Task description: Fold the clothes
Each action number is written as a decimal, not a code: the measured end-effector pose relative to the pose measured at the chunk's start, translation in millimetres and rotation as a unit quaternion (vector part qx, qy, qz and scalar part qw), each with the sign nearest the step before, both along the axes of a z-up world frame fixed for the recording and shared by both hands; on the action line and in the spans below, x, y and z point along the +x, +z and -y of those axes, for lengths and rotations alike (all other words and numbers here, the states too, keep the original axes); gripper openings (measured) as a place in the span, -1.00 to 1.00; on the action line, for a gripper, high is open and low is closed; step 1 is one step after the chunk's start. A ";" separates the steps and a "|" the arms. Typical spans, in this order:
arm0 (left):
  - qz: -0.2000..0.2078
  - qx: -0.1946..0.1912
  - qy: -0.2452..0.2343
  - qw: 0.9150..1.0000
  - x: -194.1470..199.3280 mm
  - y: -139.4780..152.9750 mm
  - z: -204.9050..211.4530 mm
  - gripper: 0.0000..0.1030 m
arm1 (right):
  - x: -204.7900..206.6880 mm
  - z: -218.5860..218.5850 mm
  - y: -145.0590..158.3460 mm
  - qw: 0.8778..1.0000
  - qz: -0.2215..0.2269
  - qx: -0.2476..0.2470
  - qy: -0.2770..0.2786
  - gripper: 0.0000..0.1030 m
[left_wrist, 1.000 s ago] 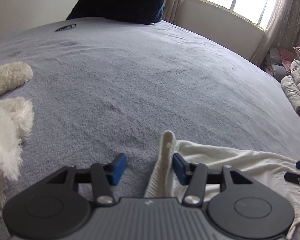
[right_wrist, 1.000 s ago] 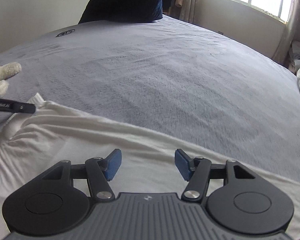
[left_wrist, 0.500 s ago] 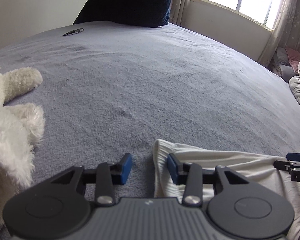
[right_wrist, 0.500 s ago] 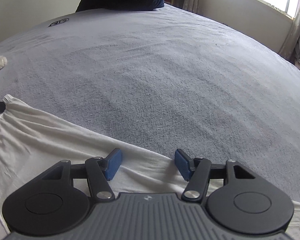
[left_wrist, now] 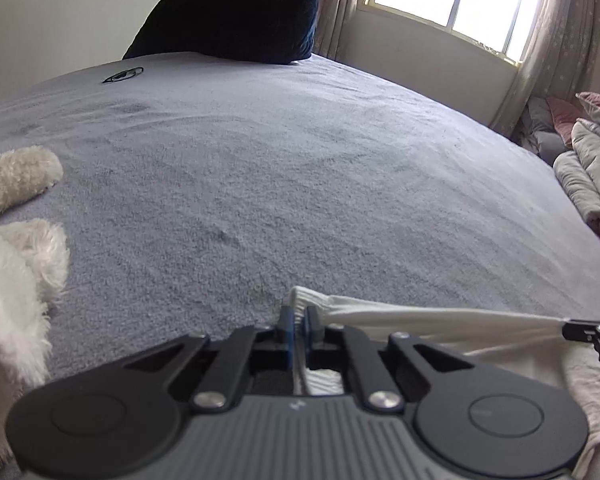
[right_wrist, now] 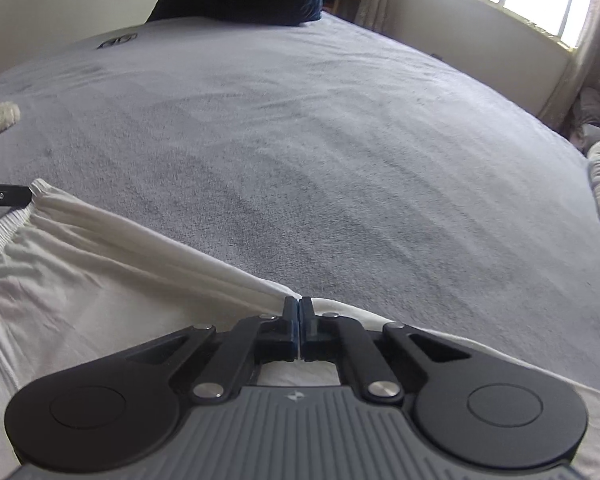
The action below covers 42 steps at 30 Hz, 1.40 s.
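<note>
Both grippers tilt downward over the near edge of the grey bed (left_wrist: pixel 300 184). The left gripper (left_wrist: pixel 298 330) and right gripper (right_wrist: pixel 299 326) have just closed their fingers, clamping the white garment (right_wrist: pixel 100 280) stretched between them.

No text, label, brand, number or sign can be read anywhere here.

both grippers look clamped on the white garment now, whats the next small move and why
Probably lift both hands together and carry the pinched edge forward over the bed. The left gripper has just closed on the elastic corner of the white garment, and the right gripper has just closed on the same edge. The cloth between them is pulled taut, while the rest lies rumpled, so raising evenly should keep the fold straight.
</note>
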State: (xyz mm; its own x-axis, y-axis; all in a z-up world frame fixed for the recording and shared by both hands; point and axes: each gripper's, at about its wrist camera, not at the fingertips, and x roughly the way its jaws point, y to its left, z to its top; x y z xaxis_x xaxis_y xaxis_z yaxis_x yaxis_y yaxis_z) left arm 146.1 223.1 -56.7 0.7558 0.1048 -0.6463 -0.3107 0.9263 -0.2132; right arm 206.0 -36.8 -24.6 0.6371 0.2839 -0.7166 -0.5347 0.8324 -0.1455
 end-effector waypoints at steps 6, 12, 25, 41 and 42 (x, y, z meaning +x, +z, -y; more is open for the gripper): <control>0.015 -0.018 -0.008 1.000 -6.9 10.3 0.2 -0.91 | -41.7 13.8 34.4 0.999 0.024 0.007 -0.027 -0.98; 0.037 -0.026 -0.022 0.999 -22.1 26.8 1.4 -0.93 | -94.3 17.5 50.7 0.998 0.039 0.002 -0.046 -0.98; 0.043 -0.045 -0.065 0.996 -59.0 44.5 -7.8 -0.93 | -187.9 20.8 47.6 0.996 0.029 0.020 -0.082 -0.98; 0.001 -0.003 -0.125 0.992 -118.3 32.1 -9.0 -0.93 | -234.8 39.4 -0.2 0.994 -0.037 0.074 -0.072 -0.98; -0.005 -0.004 -0.126 0.992 -121.5 30.0 -10.5 -0.93 | -234.4 39.5 -5.7 0.993 -0.044 0.076 -0.075 -0.98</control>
